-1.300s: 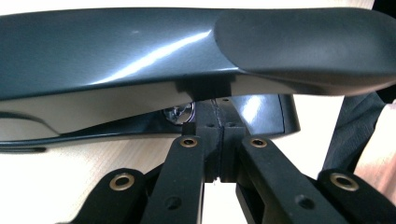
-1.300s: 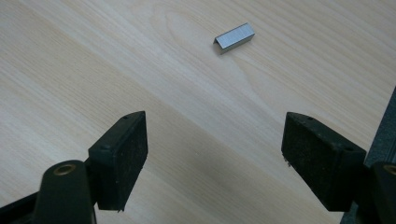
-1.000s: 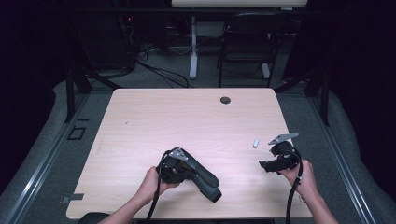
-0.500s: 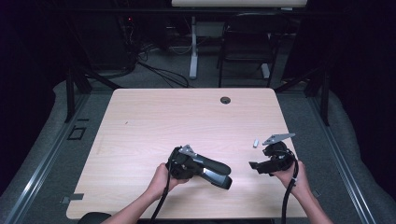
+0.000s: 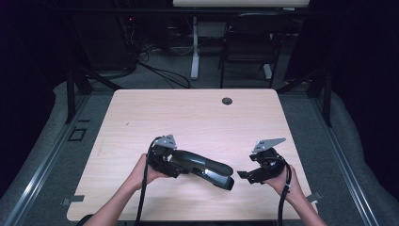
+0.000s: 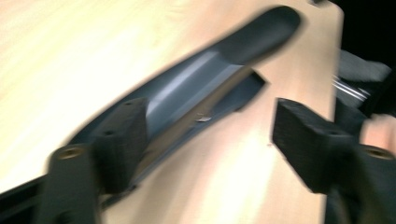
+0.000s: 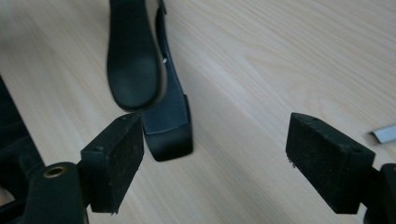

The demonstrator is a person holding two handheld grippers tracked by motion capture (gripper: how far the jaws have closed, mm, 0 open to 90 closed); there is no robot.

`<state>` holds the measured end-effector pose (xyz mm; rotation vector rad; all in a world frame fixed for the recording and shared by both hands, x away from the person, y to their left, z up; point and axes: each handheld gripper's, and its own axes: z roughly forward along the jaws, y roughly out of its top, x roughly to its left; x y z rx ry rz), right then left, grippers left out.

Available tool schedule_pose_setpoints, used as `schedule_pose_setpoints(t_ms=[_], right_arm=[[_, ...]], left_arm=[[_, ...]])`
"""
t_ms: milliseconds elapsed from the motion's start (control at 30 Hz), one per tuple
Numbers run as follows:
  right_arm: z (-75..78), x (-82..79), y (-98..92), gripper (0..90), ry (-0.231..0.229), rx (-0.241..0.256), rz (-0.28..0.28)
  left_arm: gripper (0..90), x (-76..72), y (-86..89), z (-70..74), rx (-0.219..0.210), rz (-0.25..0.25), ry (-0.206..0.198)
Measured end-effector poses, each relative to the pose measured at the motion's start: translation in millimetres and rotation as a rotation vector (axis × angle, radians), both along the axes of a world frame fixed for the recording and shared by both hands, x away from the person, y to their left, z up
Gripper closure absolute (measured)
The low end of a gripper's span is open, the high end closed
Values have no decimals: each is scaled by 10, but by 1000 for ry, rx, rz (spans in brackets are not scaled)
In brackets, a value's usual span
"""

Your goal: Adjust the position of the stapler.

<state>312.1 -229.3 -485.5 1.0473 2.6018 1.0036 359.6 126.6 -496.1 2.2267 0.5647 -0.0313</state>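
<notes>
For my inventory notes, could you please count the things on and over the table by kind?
stapler, dark: 1
small silver strip: 1
claws, both open: 2, the left claw and the right claw
Total: 4

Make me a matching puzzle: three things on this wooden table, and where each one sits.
Things:
1. dark grey metal stapler
2. small silver metal strip
3. round black plastic cap

Places:
A. by the far edge of the table
B. beside the right gripper
C. in front of the left gripper

Pairs: 1-C, 2-B, 3-A.
</notes>
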Motion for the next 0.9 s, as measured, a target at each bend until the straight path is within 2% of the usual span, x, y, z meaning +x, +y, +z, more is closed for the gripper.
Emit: schedule_pose_setpoints(t_ms=[100, 167, 200, 233, 333, 433, 500, 533, 567, 600, 700, 733, 900], right_arm=[[2, -21, 85, 177, 1, 9, 35], [8, -33, 133, 177, 9, 11, 53], [8, -40, 160, 180, 9, 14, 59], [6, -44, 188, 186, 8, 18, 65], [2, -42, 244, 237, 15, 16, 79], [-19, -29, 338, 306, 22, 8, 90], [-24, -25, 353, 322, 28, 8, 92], [-36, -15, 373, 365, 31, 11, 99], [-41, -14, 382, 388, 29, 11, 99], [-41, -14, 382, 388, 29, 11, 99], [-57, 0, 393, 462, 45, 10, 100], [-64, 7, 393, 465, 42, 11, 99], [-74, 9, 408, 508, 50, 10, 114]], left_arm=[[160, 143, 43, -74, 6, 25, 7], [149, 183, 46, -108, 4, 28, 10], [146, 228, 48, -145, 24, 29, 1], [143, 228, 48, -145, 24, 29, 1], [143, 307, 51, -207, 31, 26, -3], [177, 401, 51, -299, 25, -7, 29], [187, 415, 50, -317, 39, -8, 25], [188, 428, 51, -332, 37, -11, 22], [192, 450, 62, -340, 20, -19, 28], [203, 450, 62, -340, 20, -19, 28], [210, 459, 72, -344, 10, -30, 23], [214, 460, 78, -351, -5, -44, 24], [196, 456, 76, -367, 5, -38, 11]])
